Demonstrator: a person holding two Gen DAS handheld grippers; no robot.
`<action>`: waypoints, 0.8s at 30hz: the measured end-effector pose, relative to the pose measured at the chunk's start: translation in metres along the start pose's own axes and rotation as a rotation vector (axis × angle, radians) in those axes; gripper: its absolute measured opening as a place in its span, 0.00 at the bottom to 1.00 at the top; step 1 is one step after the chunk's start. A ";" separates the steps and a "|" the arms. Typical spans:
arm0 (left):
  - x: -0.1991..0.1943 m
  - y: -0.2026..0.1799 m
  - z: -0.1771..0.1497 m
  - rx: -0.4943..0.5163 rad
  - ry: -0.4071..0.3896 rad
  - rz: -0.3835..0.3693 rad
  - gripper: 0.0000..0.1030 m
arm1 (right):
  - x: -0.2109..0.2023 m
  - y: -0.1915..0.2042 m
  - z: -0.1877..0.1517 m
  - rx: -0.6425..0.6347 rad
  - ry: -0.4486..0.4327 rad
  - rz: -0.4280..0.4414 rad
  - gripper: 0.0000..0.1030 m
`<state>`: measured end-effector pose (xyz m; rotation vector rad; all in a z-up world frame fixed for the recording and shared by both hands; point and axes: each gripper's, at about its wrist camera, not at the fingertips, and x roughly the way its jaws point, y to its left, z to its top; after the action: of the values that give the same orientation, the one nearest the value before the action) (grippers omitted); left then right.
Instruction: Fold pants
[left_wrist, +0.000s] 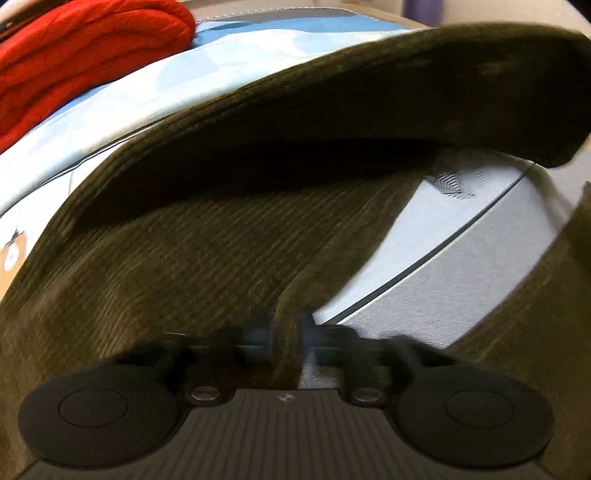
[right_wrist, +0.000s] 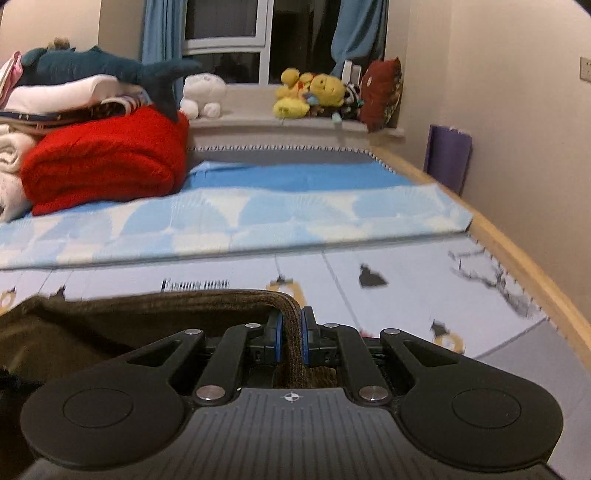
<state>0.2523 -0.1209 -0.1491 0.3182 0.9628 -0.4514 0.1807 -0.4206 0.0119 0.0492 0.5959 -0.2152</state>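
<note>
In the left wrist view, the left claw (left_wrist: 291, 332) is closed tight on a fold of the dark olive corduroy pants (left_wrist: 207, 251), which drape across the bed (left_wrist: 480, 258); a red blanket (left_wrist: 81, 55) lies toward the far left corner.

In the right wrist view, the right claw (right_wrist: 291, 332) pinches the pants' thick edge (right_wrist: 291, 347) between its blue pads (right_wrist: 305, 339), lifted above the bed's patterned mat (right_wrist: 369, 258).

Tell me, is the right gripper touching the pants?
Touching. The right wrist view shows the right gripper with its blue pads clamped on the pants hem.
</note>
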 end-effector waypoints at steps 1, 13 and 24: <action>-0.006 0.003 0.002 0.001 -0.010 -0.010 0.12 | 0.003 -0.001 0.011 -0.007 -0.005 -0.003 0.09; -0.089 0.020 -0.030 0.291 -0.042 -0.393 0.23 | 0.104 -0.029 0.106 0.079 0.129 -0.186 0.12; -0.117 0.101 -0.019 -0.031 -0.132 -0.187 0.64 | 0.112 -0.103 -0.067 0.501 0.330 -0.384 0.38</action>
<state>0.2319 0.0009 -0.0549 0.1688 0.8729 -0.6200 0.2113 -0.5351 -0.1049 0.4640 0.8667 -0.7363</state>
